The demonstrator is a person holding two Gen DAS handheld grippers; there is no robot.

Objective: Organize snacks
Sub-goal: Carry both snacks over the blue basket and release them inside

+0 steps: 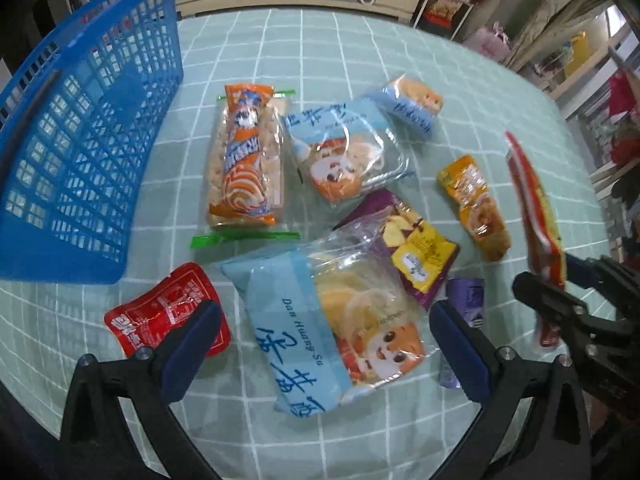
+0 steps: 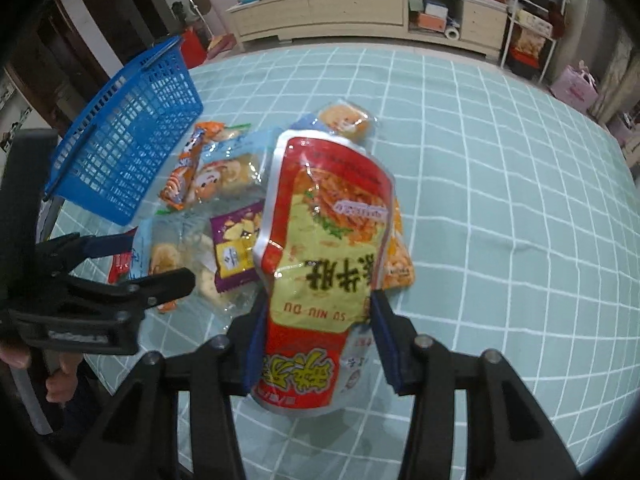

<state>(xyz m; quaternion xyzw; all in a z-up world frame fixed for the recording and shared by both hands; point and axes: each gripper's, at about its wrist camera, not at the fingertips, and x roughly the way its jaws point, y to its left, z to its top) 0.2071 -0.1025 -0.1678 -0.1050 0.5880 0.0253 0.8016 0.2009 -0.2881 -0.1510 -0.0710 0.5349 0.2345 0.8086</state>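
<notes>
My right fingers (image 2: 320,340) clamped the red-and-yellow snack pouch (image 2: 324,240), lifted above the worktop (image 2: 500,208). My left fingers (image 1: 324,344) stood spread, empty, over the blue egg-yolk pastry bag (image 1: 320,320). The blue basket (image 1: 80,152) sat left of the snacks.

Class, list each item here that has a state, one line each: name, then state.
Basket: tipped, no snacks visible inside.
Red and yellow pouch: sealed, lifted, clamped.
Right gripper: shut on the pouch.
Left gripper: open, holding nothing.
Orange cracker pack: sealed, lying flat on the table.
</notes>
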